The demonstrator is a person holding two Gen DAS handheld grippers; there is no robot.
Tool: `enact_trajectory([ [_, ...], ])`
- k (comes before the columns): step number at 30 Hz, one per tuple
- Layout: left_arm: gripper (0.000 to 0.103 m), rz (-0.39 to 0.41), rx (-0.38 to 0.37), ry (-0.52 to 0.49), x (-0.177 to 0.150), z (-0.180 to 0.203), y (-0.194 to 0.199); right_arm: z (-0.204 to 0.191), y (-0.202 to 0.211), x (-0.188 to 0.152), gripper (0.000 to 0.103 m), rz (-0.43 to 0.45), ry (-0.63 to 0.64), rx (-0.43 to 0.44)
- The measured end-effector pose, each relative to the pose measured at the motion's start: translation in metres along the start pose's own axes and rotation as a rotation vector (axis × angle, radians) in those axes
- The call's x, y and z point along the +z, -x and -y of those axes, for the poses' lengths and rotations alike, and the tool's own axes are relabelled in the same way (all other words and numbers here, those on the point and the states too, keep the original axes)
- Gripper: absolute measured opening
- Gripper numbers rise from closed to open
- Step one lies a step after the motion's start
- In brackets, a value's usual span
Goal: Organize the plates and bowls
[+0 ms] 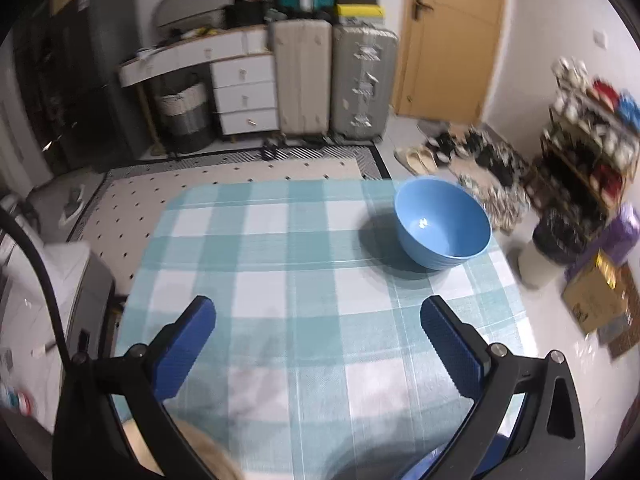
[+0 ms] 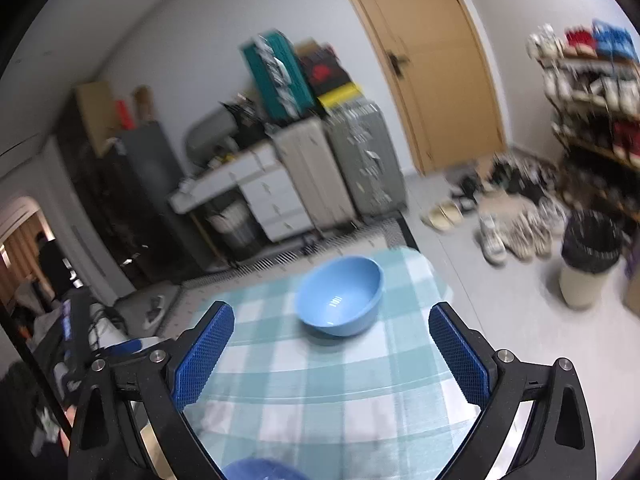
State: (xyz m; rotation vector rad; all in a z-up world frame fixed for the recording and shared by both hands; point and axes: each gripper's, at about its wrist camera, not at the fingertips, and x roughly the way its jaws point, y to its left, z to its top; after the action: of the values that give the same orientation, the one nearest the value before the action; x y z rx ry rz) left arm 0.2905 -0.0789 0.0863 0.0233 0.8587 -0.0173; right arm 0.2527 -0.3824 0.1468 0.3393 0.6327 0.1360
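Both grippers are spread wide with nothing between the jaws. The bowl (image 1: 443, 222) sits upright on the checked cloth (image 1: 280, 280), well ahead and right of the left gripper (image 1: 318, 312), and straight ahead of the right gripper (image 2: 331, 318), roughly centred between its jaws.

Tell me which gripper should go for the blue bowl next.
Right, probably. The blue bowl sits nearly centred ahead of the open right gripper; for the open left gripper it lies off to the right.
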Motion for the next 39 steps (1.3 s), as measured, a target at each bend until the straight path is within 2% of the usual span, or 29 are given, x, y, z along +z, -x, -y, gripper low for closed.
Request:
enact_trajectory([
  [2, 0.103, -0.014, 0.054, -0.069, 0.008, 0.014, -0.023, 0.010, -0.033, 0.008, 0.100, -0.054, -0.008, -0.074],
  [3, 0.103, -0.027, 0.057, -0.091, 0.012, 0.020, -0.038, 0.014, -0.053, 0.011, 0.100, -0.099, -0.011, -0.092],
  [7, 0.103, -0.118, 0.022, -0.104, 0.030, 0.035, -0.089, 0.021, -0.116, 0.013, 0.100, -0.215, 0.006, -0.112],
  [11, 0.103, -0.209, -0.041, 0.002, 0.055, 0.038, -0.139, 0.028, -0.174, 0.013, 0.100, -0.292, -0.002, -0.111],
  [14, 0.103, -0.270, -0.069, 0.087, 0.067, 0.038, -0.169, 0.038, -0.206, 0.019, 0.100, -0.292, -0.048, -0.102],
  [16, 0.103, -0.310, -0.082, 0.144, 0.070, 0.037, -0.186, 0.043, -0.231, 0.023, 0.100, -0.327, -0.064, -0.104],
  [20, 0.103, -0.352, -0.097, 0.198, 0.073, 0.040, -0.212, 0.047, -0.277, 0.027, 0.085, -0.412, -0.035, -0.130],
  [26, 0.102, -0.337, -0.090, 0.170, 0.079, 0.052, -0.224, 0.057, -0.311, 0.019, 0.078, -0.462, -0.034, -0.151],
  [31, 0.101, -0.326, -0.096, 0.114, 0.077, 0.065, -0.230, 0.068, -0.322, 0.009, 0.061, -0.481, -0.058, -0.133],
  [34, 0.098, -0.297, -0.104, 0.102, 0.078, 0.068, -0.228, 0.074, -0.325, 0.005, 0.047, -0.501, -0.087, -0.118],
  [35, 0.096, -0.289, -0.110, 0.101, 0.078, 0.068, -0.227, 0.076, -0.326, 0.004, 0.044, -0.504, -0.095, -0.114],
  [37, 0.086, -0.281, -0.134, 0.078, 0.077, 0.072, -0.227, 0.078, -0.325, 0.002, 0.043, -0.498, -0.104, -0.105],
  [39, 0.075, -0.288, -0.130, 0.044, 0.077, 0.075, -0.229, 0.077, -0.324, 0.002, 0.038, -0.492, -0.102, -0.094],
])
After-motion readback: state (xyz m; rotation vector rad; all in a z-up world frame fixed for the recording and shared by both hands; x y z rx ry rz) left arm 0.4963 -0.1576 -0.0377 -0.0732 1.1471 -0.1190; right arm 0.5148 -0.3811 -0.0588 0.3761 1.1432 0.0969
